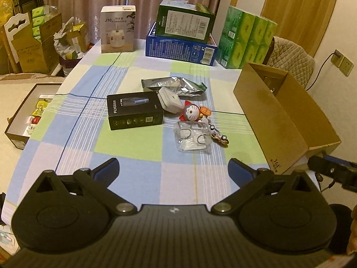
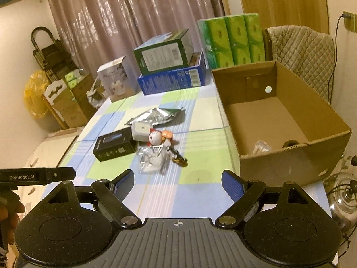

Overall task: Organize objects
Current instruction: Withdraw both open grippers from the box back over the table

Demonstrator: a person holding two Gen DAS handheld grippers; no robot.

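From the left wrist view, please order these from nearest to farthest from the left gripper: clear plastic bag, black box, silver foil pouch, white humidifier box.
1. Clear plastic bag, centre right.
2. Black box, centre left.
3. Silver foil pouch, behind them.
4. White humidifier box, far edge.

A lived-in domestic room is shown. A table (image 1: 133, 147) is covered with a checked blue-and-green cloth. Pleated curtains (image 2: 133, 22) are hung along the far wall, beside a wooden door (image 2: 283, 2) at the far right. A chair with a quilted cover (image 2: 301, 51) is placed at the right. Household cartons (image 1: 33, 44) are stacked on the floor at the far left.
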